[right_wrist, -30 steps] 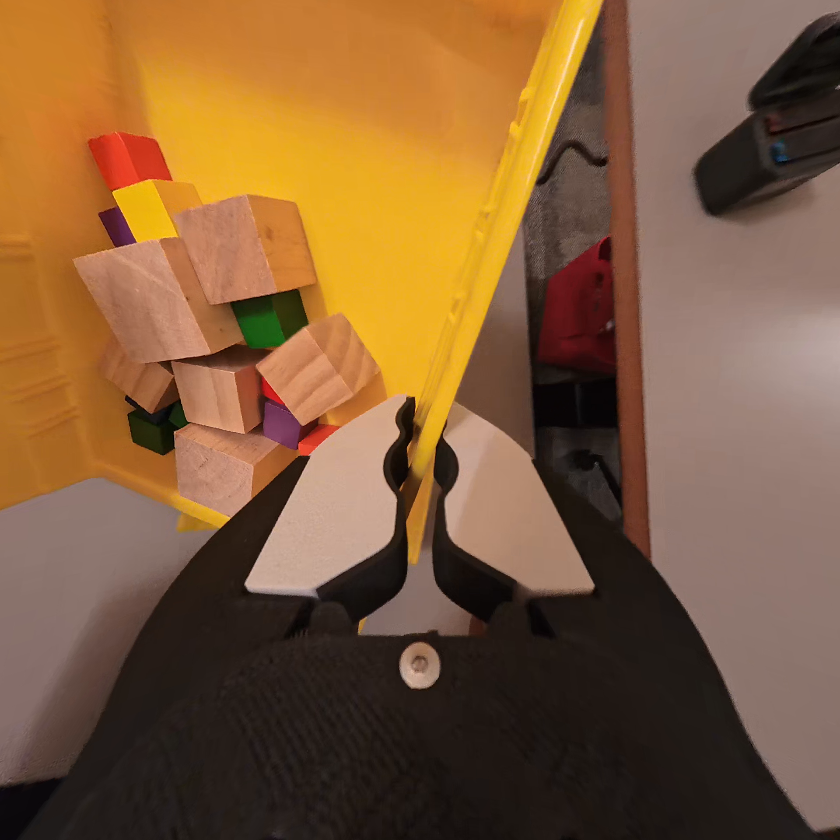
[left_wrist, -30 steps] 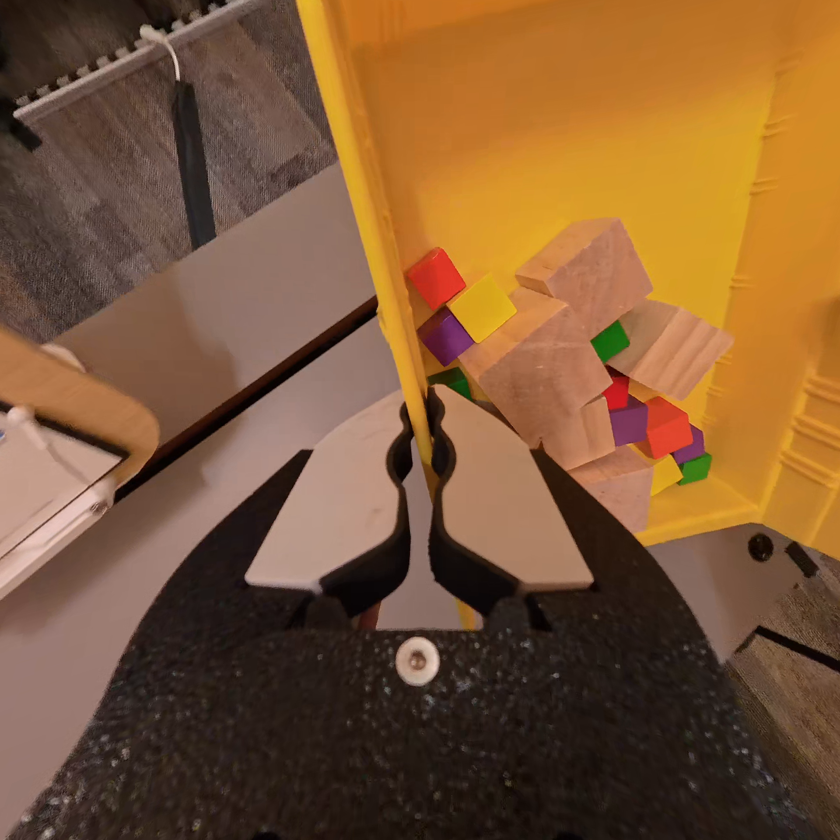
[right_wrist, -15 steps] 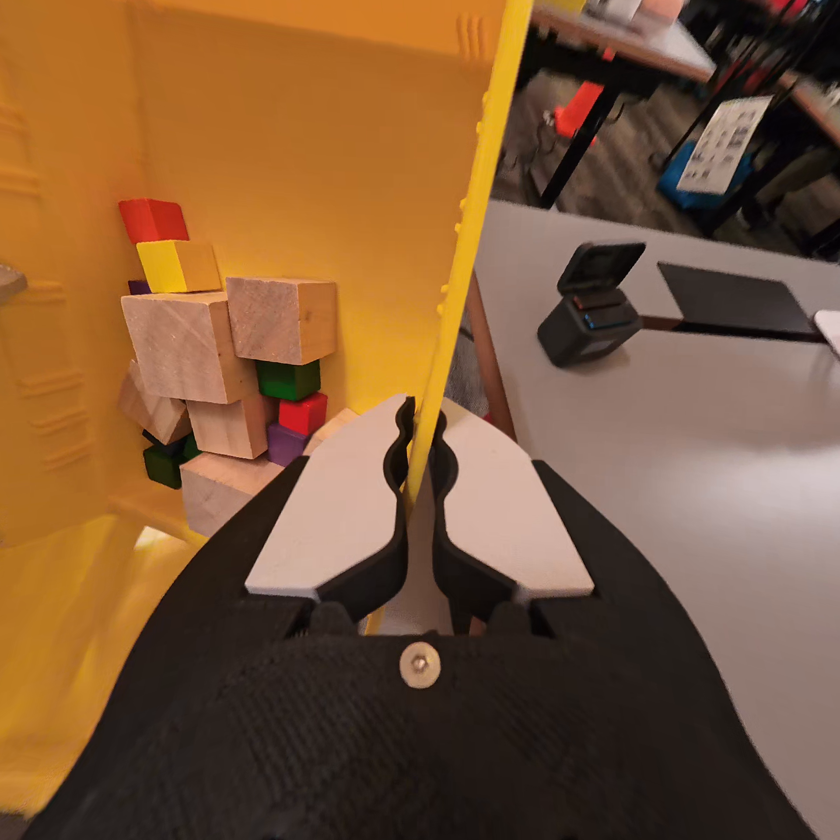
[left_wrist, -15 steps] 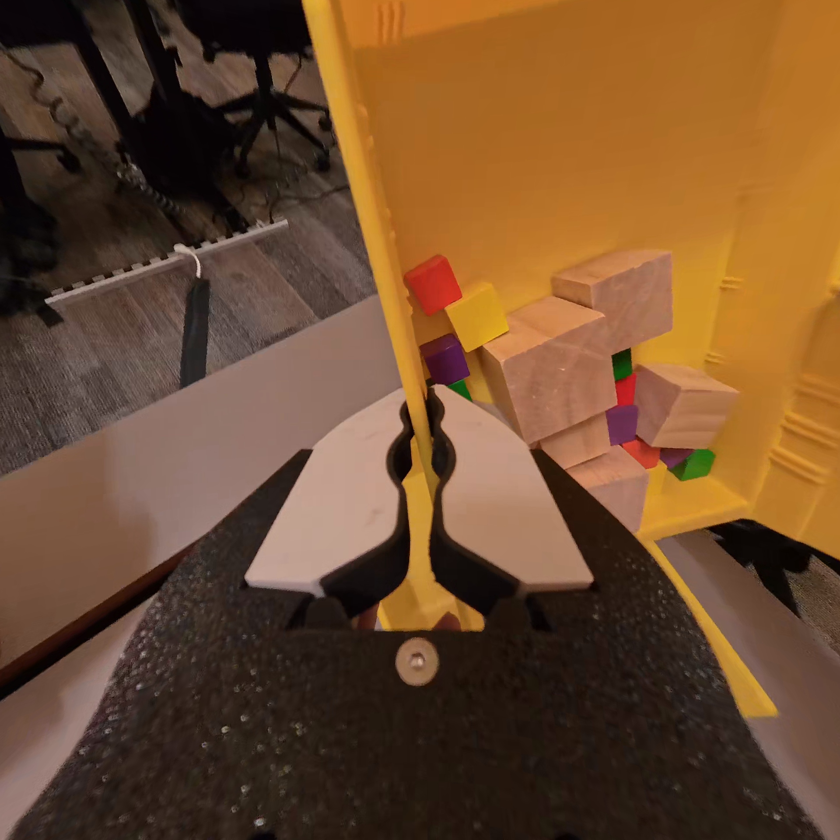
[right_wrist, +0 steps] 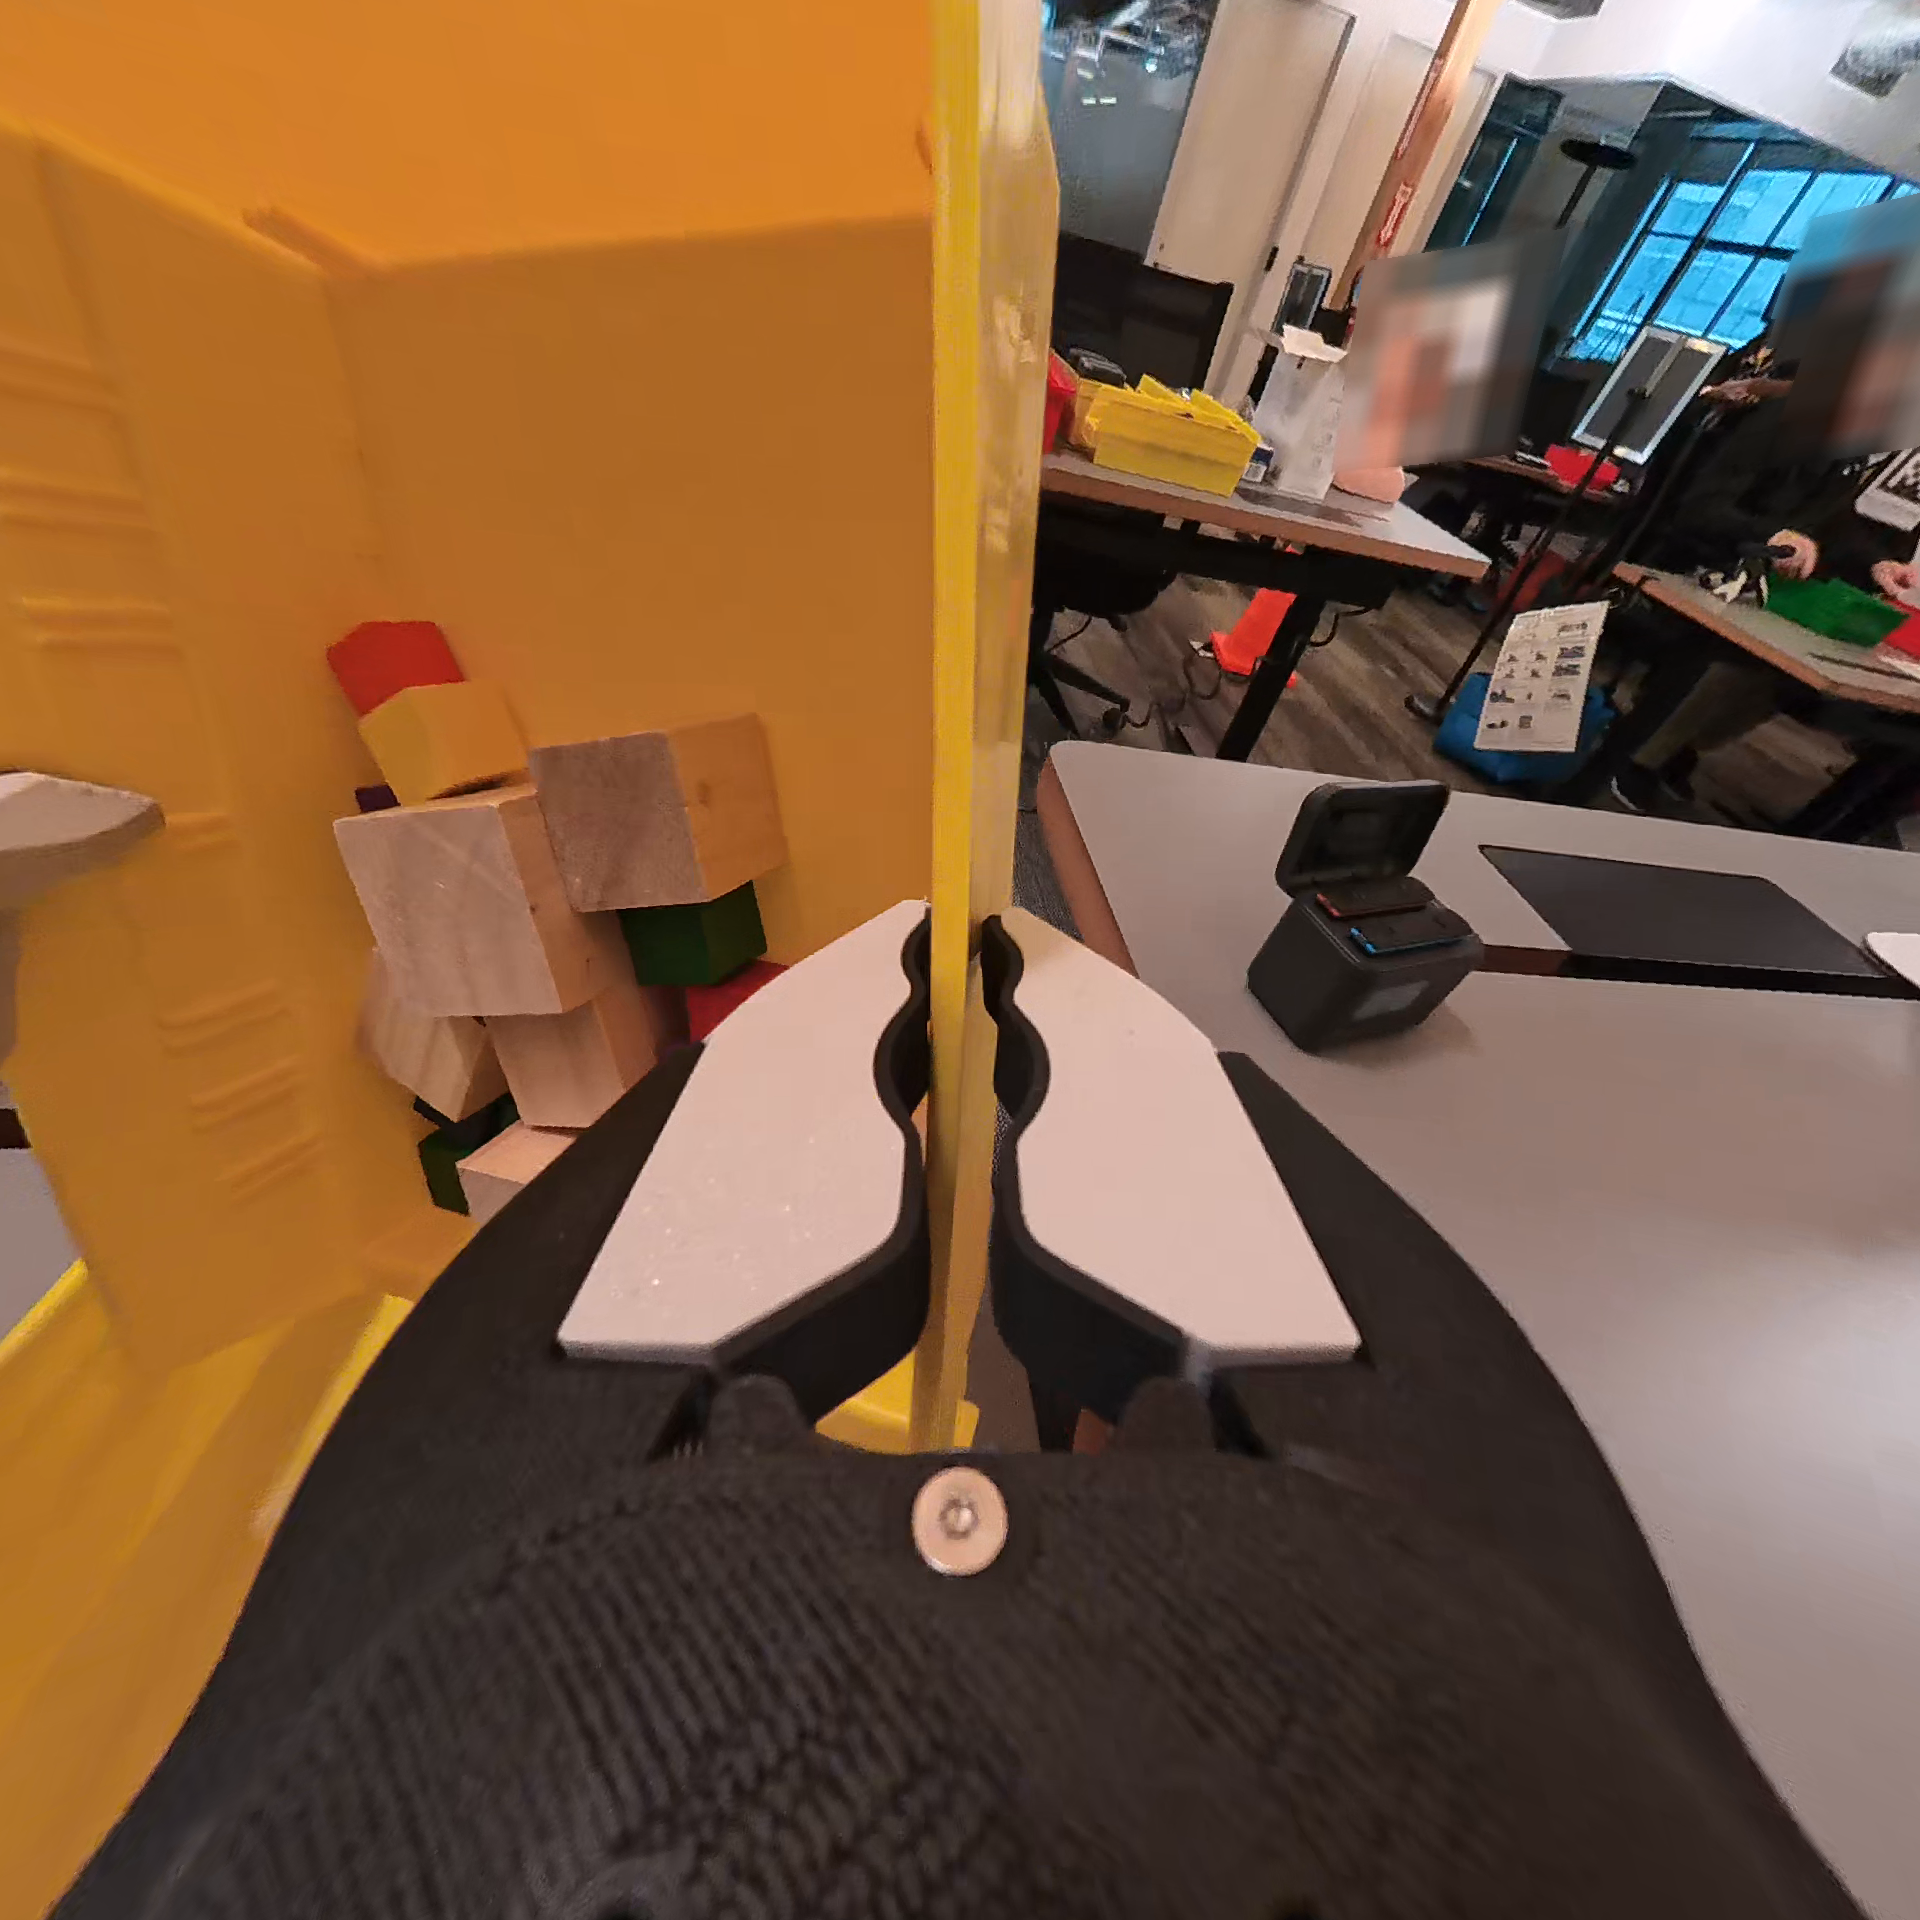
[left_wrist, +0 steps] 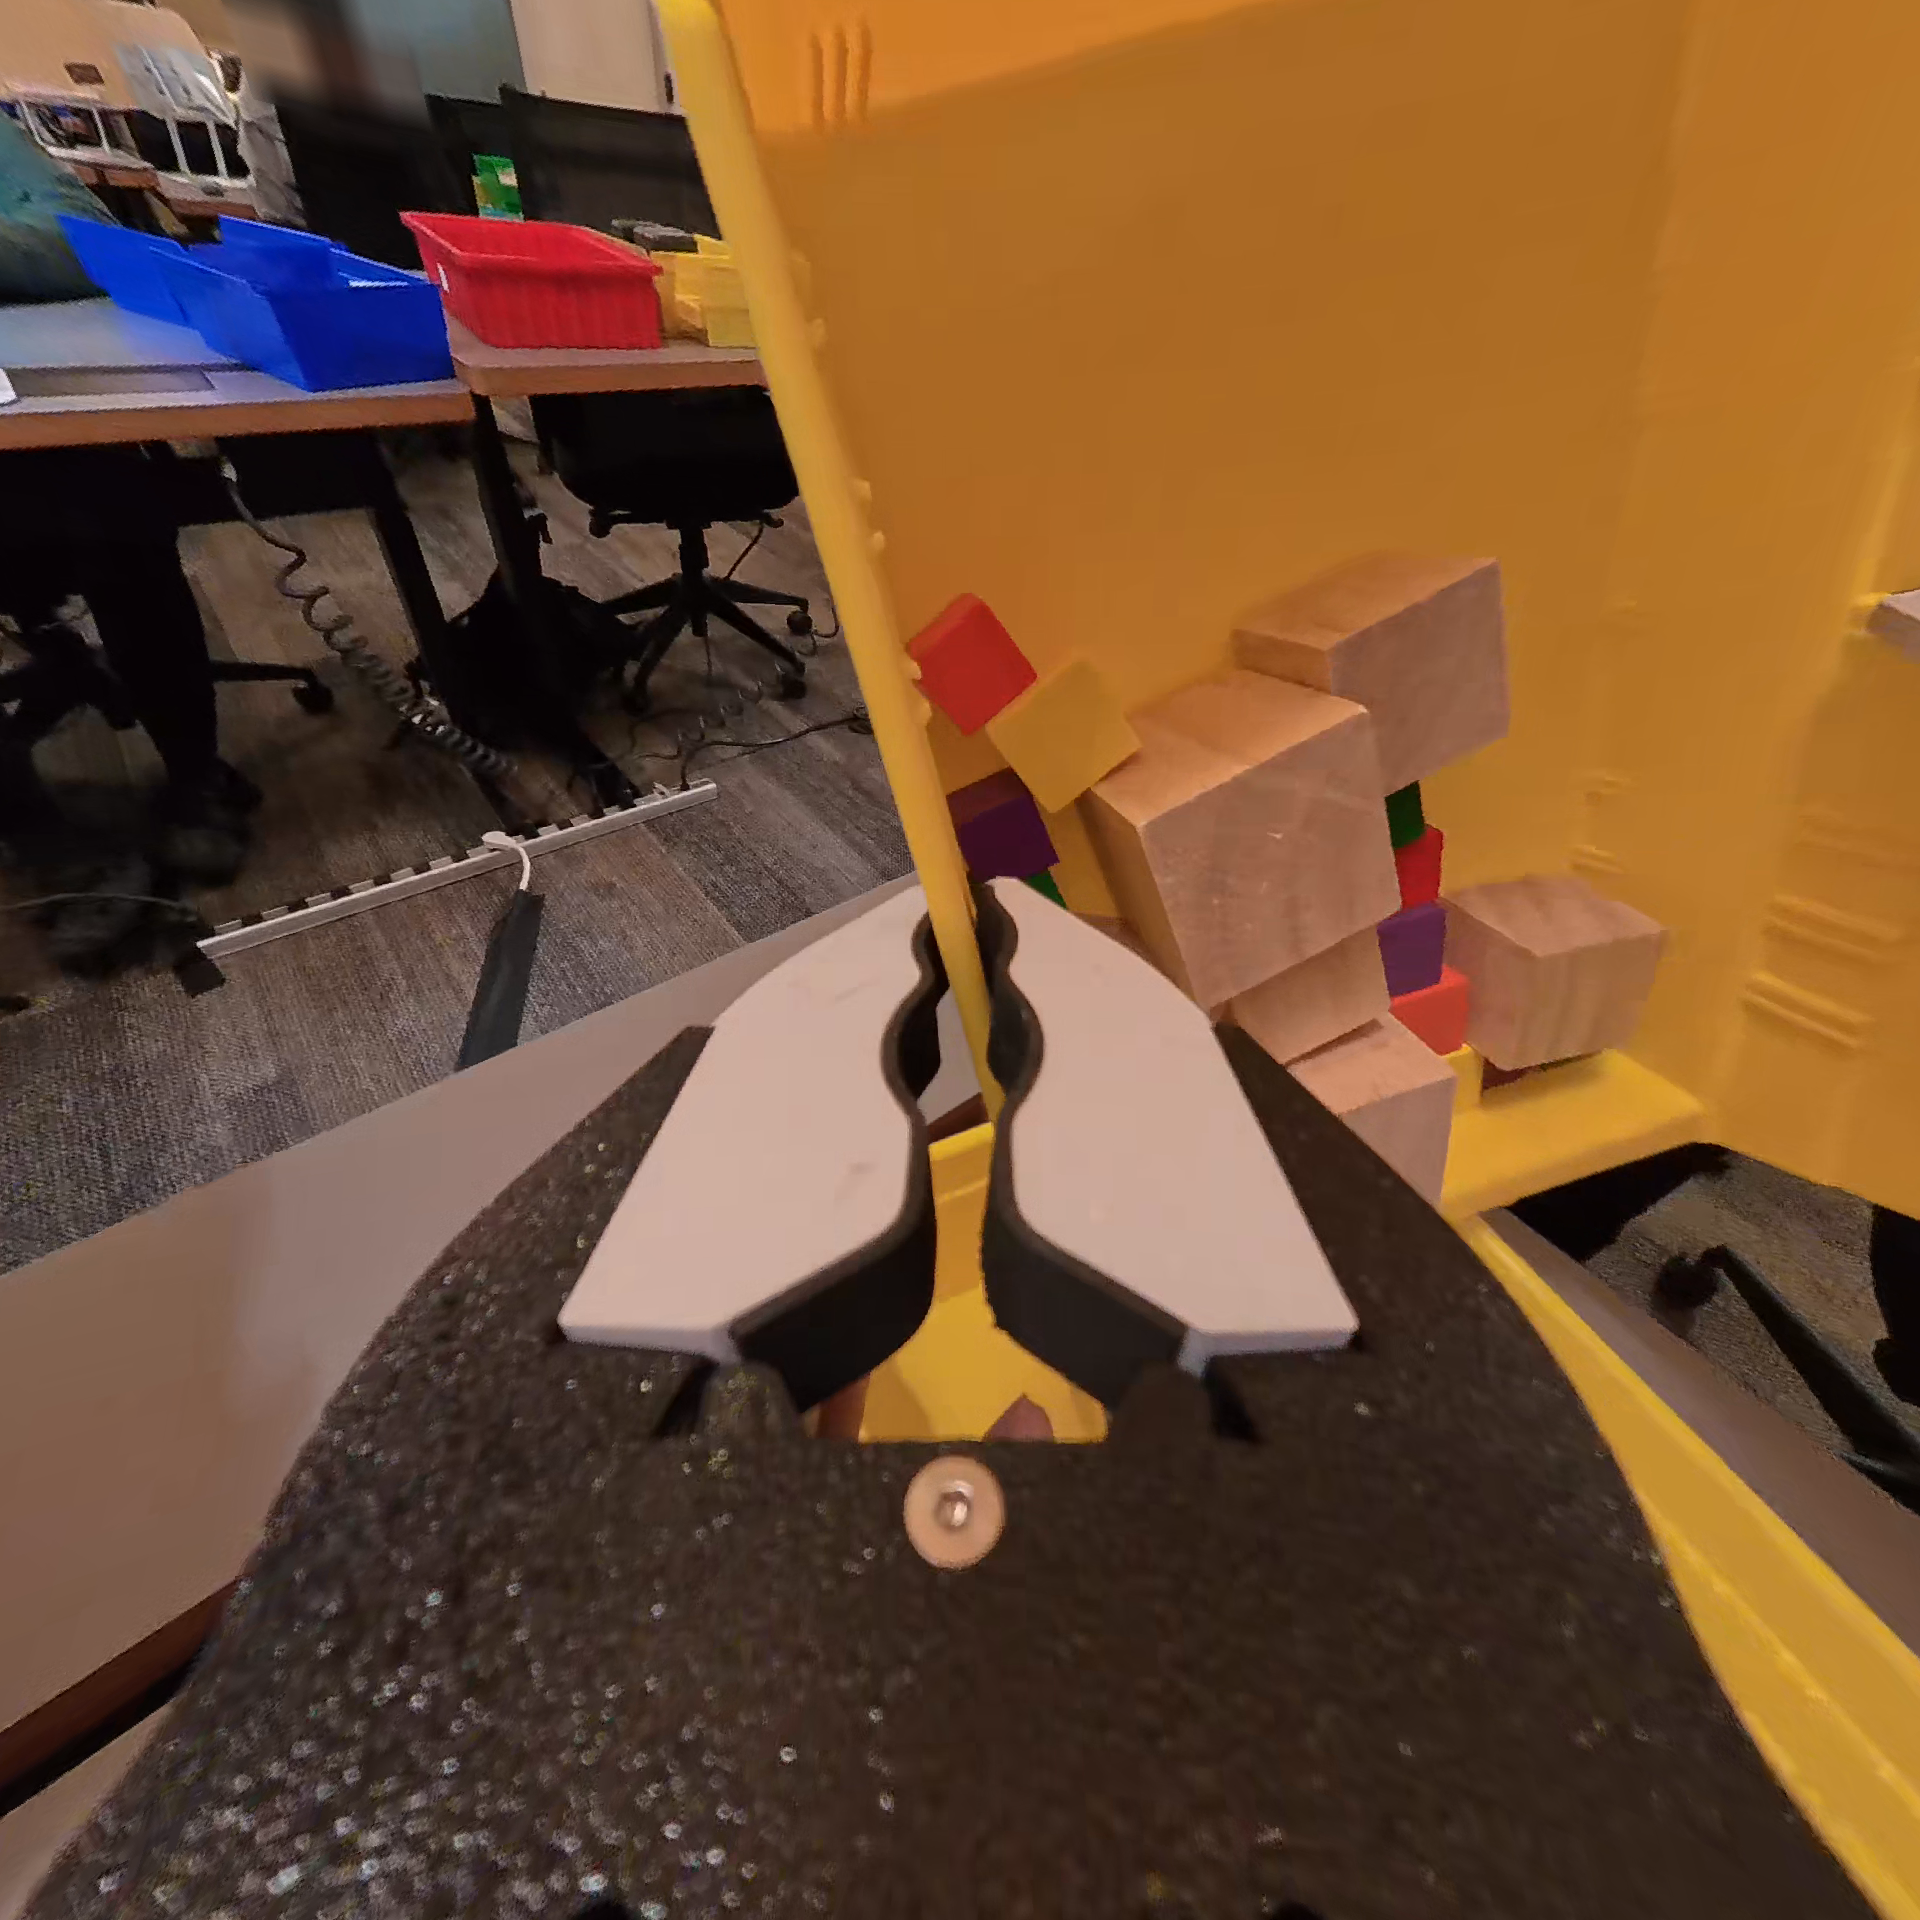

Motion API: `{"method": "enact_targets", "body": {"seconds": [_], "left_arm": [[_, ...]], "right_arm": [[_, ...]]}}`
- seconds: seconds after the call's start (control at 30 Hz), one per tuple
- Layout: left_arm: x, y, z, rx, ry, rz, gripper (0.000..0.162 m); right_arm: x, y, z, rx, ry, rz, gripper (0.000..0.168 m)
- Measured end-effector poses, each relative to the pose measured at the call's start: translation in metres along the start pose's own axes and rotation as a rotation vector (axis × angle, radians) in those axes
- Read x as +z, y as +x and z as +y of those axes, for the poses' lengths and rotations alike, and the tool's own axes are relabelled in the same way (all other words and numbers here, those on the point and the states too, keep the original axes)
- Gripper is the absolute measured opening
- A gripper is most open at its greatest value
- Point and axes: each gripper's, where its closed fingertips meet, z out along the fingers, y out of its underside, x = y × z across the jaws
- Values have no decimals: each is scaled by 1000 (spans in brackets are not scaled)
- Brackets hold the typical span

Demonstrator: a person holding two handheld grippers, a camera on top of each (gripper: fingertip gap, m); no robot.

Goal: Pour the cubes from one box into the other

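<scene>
My left gripper [left_wrist: 961, 935] is clamped on the left side wall of the yellow plastic box [left_wrist: 1195, 364]; the thin wall edge runs up between my fingers [left_wrist: 790, 1132]. The box is tipped up steeply, its inside facing me, its low end above a second yellow plastic box [left_wrist: 1766, 1621] whose rim shows at lower right in the left wrist view.

The cubes sit piled in the low end of the tilted box. Left to right in the left wrist view: small red cube [left_wrist: 971, 662] against the gripped wall, small yellow cube [left_wrist: 1062, 732] touching it, small purple cube [left_wrist: 1000, 826] beneath, then large plain wooden cubes [left_wrist: 1247, 831] stacked in the middle, with small green, red and purple ones wedged between them and another wooden cube [left_wrist: 1553, 966] on the right.

My right gripper [right_wrist: 956, 935] is clenched on the opposite side wall [right_wrist: 951, 520], which stands near vertical between the fingers. In the right wrist view the same pile [right_wrist: 540, 904] lies left of that wall.

Right of the box: grey tabletop [right_wrist: 1558, 1247], with a small black case with an open lid [right_wrist: 1351, 935] and a flat black pad [right_wrist: 1662, 914] on it, well apart from the box. Far left background, on other desks: blue plastic bins [left_wrist: 291, 301] and a red plastic bin [left_wrist: 535, 281].
</scene>
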Motion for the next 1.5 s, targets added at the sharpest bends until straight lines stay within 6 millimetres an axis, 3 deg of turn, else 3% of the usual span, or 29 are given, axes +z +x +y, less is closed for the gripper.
{"method": "enact_targets", "body": {"seconds": [0.17,0.4,0.83,1.23,1.5], "left_arm": [[0,-2,2,0,32,10,4],[-7,-4,-12,25,127,-26,4],[-18,-15,-23,81,173,-94,3],[-29,1,-40,99,267,-100,3],[-29,-6,-19,80,229,-108,3]], "right_arm": [[4,-1,0,35,55,-26,8],[3,-2,-23,57,187,-41,8],[4,-13,-13,137,320,-10,8],[-4,-3,-2,500,490,-25,8],[-1,-12,12,495,461,-33,8]]}}
